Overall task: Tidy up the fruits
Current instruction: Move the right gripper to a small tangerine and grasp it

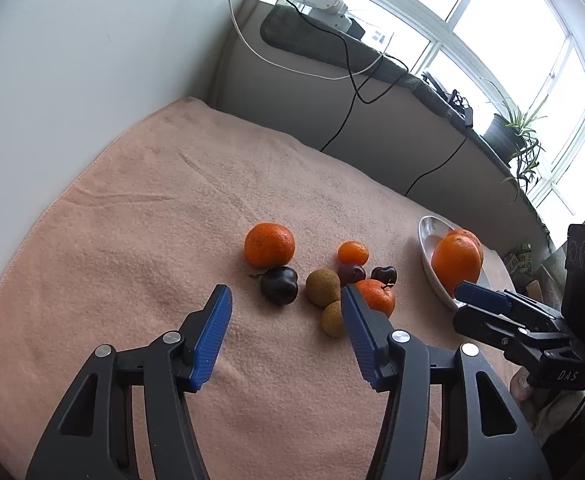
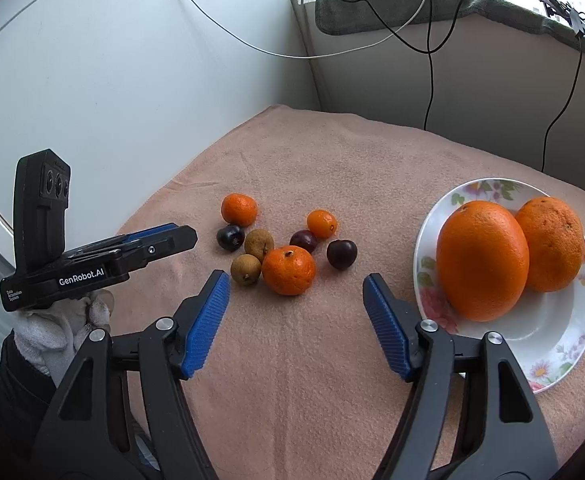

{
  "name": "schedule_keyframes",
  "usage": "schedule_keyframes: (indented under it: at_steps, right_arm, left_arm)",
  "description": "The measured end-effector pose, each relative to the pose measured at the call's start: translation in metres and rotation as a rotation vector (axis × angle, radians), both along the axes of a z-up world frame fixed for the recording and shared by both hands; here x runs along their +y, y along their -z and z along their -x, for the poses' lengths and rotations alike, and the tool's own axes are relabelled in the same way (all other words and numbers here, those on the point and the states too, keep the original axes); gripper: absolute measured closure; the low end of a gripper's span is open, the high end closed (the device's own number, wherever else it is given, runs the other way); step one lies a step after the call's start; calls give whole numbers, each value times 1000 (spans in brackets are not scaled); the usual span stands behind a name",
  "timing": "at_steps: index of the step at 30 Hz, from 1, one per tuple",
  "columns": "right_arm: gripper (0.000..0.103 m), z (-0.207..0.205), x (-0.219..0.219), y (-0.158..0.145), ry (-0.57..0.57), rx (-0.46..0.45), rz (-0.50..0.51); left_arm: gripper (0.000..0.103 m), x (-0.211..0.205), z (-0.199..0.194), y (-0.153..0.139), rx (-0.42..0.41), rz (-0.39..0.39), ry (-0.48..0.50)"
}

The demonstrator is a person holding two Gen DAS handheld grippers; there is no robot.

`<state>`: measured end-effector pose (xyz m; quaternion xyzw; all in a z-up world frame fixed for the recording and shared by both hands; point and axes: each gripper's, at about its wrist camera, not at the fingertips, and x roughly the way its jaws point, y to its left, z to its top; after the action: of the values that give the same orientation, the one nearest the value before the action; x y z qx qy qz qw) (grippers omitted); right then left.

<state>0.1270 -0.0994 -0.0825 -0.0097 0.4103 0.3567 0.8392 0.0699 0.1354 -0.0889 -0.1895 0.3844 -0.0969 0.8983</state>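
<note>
Both grippers gape wide, holding nothing — take the mandarin [image 2: 289, 270] across its firm middle, gently — thin-skinned, rolls easily.

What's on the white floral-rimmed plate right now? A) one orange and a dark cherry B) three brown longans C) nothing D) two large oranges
D: the white floral-rimmed plate holds just two large oranges, side by side and touching; the smaller fruits lie on the peach towel.

Two oranges [image 2: 482, 260] on floral plate [image 2: 548, 336]; small fruits [image 2: 288, 270] clustered beside.
</note>
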Motion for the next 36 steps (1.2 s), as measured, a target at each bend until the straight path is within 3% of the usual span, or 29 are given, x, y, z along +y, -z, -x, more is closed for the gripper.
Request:
schedule_keyframes:
  at_steps: [4,19,26,31,36]
  right_arm:
    - [43,-7,13,10,-14,31,16]
    - [50,-32,41,41,-15,114,44]
    - [51,-39,43,44,-13,139,30]
    - [58,-39,45,47,-16,147,32]
    - [59,-39,44,46,-11,149,26]
  left_arm:
    - [51,1,-14,1,6,-6,2]
    - [55,-2,-44,16,59,11,19]
    - [62,0,-51,20,80,24,20]
    - [68,1,-54,21,84,19,20]
    - [69,-1,-55,20,80,17,16]
